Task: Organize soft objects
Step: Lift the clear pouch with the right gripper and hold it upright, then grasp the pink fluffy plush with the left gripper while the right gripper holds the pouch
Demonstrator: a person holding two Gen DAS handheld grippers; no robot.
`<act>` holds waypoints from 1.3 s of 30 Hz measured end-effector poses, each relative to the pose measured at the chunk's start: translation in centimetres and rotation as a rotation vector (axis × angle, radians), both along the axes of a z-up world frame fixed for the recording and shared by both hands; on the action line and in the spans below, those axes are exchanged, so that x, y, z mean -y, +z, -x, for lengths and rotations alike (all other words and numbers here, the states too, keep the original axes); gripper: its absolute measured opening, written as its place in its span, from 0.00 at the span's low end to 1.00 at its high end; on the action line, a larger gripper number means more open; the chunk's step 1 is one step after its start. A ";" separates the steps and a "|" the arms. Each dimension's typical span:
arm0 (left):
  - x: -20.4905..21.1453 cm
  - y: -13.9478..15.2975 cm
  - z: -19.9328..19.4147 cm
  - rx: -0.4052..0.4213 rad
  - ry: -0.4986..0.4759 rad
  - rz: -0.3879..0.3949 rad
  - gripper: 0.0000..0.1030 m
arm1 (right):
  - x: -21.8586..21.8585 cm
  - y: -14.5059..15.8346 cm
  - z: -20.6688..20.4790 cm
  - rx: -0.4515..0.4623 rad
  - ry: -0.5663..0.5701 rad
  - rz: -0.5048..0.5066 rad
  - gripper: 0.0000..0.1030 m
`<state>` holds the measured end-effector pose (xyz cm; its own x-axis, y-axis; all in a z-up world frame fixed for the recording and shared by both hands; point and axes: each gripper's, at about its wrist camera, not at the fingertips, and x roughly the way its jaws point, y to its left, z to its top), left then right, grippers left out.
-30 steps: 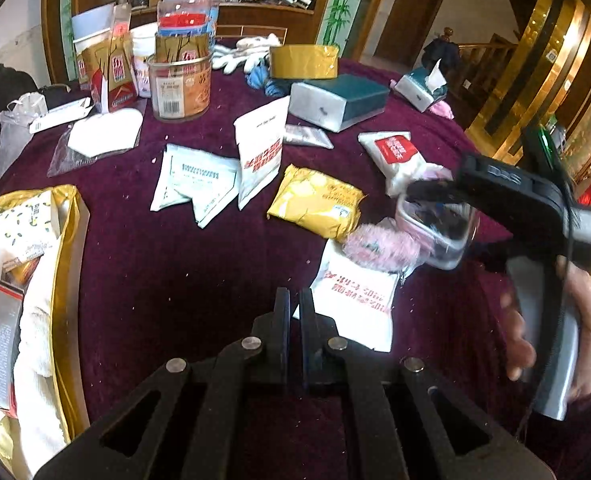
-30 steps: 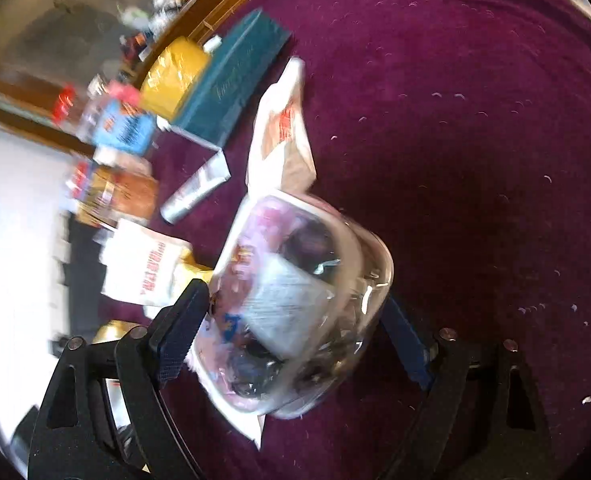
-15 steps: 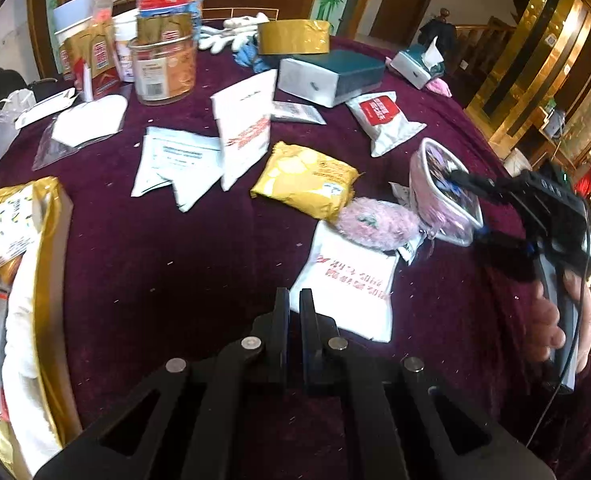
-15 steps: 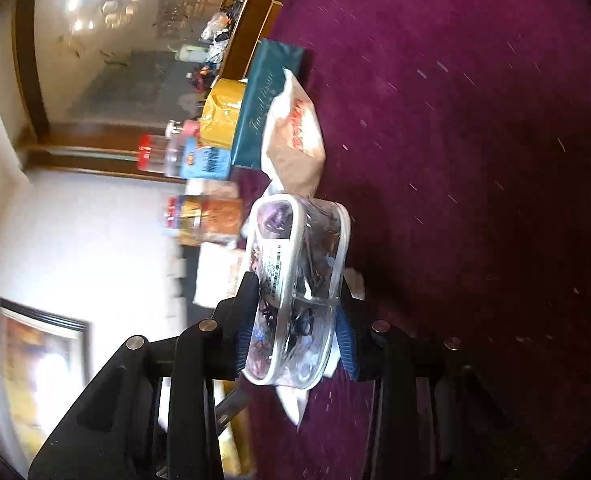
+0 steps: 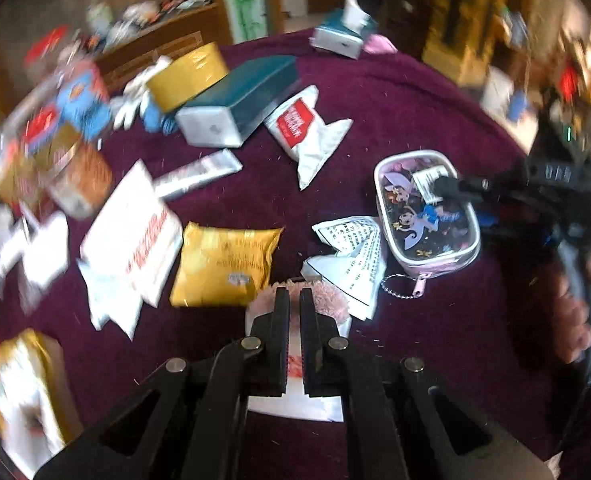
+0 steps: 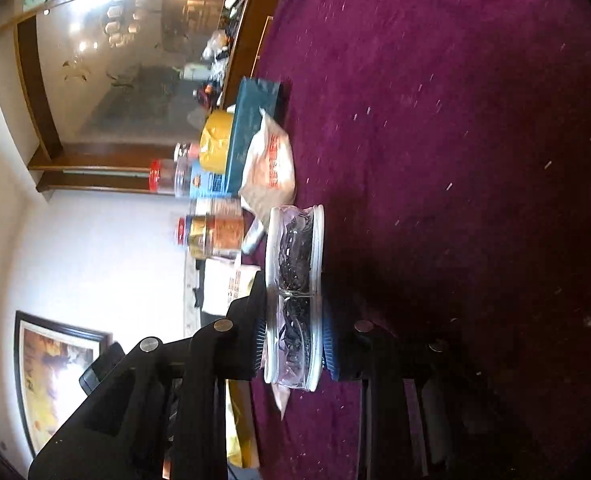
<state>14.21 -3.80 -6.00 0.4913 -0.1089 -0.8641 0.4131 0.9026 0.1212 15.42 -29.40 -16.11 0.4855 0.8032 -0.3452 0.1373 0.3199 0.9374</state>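
Round desk [image 5: 407, 92] under plum velvet cloth, littered with packets. Right claw [image 6: 293, 344] has just been closing, now clamped flat on the clear cartoon-print zip pouch [image 5: 425, 210] at the desk's right side; grasp looks secured, ready to lift. Left claw [image 5: 291, 308] shut, empty, now over the pink fluffy puff [image 5: 329, 298].

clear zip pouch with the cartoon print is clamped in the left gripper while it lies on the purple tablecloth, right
Not quite: the clear zip pouch with the cartoon print is clamped in the right gripper, whose jaws have just been closing onto its two flat sides, as the right wrist view shows. The left gripper is shut on nothing. The pouch does lie on the purple tablecloth.
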 end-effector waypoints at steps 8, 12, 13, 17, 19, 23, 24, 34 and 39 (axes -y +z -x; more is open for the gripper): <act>1.4 -0.4 -1.4 0.028 -0.183 -0.185 0.03 | 0.1 -1.3 -0.2 -0.018 0.027 -0.048 0.21; 1.7 -0.9 -1.7 0.031 -0.236 -0.204 0.03 | -0.6 -1.0 -0.6 -0.005 0.038 0.002 0.21; 1.9 -1.2 -1.6 0.030 -0.252 -0.210 0.03 | -0.6 -1.1 -0.6 -0.004 0.039 0.002 0.21; 2.5 -1.5 -0.6 0.070 -0.328 -0.255 0.03 | -0.3 -1.1 -0.5 -0.008 0.043 -0.013 0.21; 2.3 -0.8 -0.3 0.066 -0.359 -0.225 0.03 | -0.4 -0.9 -0.5 -0.007 0.042 -0.015 0.21; 2.1 0.4 0.6 0.064 -0.416 -0.210 0.04 | -0.5 -0.8 -0.5 -0.008 0.043 -0.015 0.21; 2.1 0.4 0.8 0.070 -0.427 -0.216 0.04 | -0.5 -0.8 -0.5 -0.008 0.043 -0.015 0.21; 2.8 -0.7 1.5 0.073 -0.488 -0.263 0.04 | -1.2 -0.4 -0.9 -0.007 0.047 -0.011 0.21; 1.8 0.9 1.2 -0.026 -0.480 -0.103 0.04 | -1.1 -0.4 -0.9 -0.007 0.049 -0.016 0.21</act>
